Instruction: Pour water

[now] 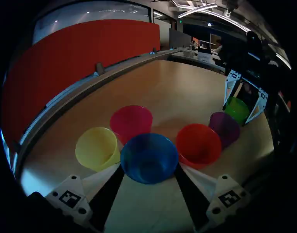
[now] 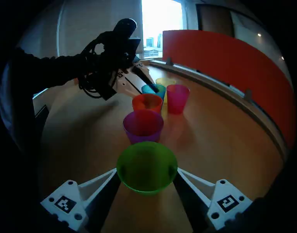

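In the right gripper view the blue cup (image 2: 158, 92) hides most of the yellow cup (image 2: 166, 81).

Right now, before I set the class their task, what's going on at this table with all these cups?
A person works two handheld tools over a wooden table. The left tool grips a blue cup and the right tool a green cup, both upright. A yellow cup, pink cup, red cup and purple cup stand nearby. Nothing is being poured, and I cannot tell whether any cup holds water.
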Demonstrator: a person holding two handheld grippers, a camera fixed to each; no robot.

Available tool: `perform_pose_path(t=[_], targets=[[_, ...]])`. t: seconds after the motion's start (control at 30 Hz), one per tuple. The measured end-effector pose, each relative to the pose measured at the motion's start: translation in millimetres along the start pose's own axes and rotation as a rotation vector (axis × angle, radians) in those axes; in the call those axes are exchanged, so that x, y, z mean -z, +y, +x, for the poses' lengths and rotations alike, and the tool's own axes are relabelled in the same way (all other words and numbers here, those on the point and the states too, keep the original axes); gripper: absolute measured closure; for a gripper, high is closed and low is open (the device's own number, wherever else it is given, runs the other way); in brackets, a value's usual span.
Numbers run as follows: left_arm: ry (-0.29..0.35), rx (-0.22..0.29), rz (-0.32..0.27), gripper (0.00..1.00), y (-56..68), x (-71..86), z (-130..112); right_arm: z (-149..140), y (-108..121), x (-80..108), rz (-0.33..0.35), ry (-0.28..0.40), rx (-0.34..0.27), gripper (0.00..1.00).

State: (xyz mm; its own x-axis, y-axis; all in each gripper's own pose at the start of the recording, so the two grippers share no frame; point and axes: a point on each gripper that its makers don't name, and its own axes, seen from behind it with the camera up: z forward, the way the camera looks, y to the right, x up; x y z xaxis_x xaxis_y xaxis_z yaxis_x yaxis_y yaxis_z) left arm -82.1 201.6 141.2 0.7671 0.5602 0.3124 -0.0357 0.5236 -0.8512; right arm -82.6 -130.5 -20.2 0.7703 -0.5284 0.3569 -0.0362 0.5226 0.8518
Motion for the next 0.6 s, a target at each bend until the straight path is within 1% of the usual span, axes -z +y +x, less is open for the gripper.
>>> perform_pose_path(t=[0.4, 0.6], targets=[[-0.008, -0.016, 0.005, 0.13, 0.4, -8.0, 0.5, -1.4, 1.1, 2.7, -0.002, 0.002, -0.004, 0.1], [-0.012, -0.014, 0.009, 0.16, 0.5, -10.2, 0.0, -2.1, 1.2, 3.4, -0.004, 0.004, -0.006, 0.1]])
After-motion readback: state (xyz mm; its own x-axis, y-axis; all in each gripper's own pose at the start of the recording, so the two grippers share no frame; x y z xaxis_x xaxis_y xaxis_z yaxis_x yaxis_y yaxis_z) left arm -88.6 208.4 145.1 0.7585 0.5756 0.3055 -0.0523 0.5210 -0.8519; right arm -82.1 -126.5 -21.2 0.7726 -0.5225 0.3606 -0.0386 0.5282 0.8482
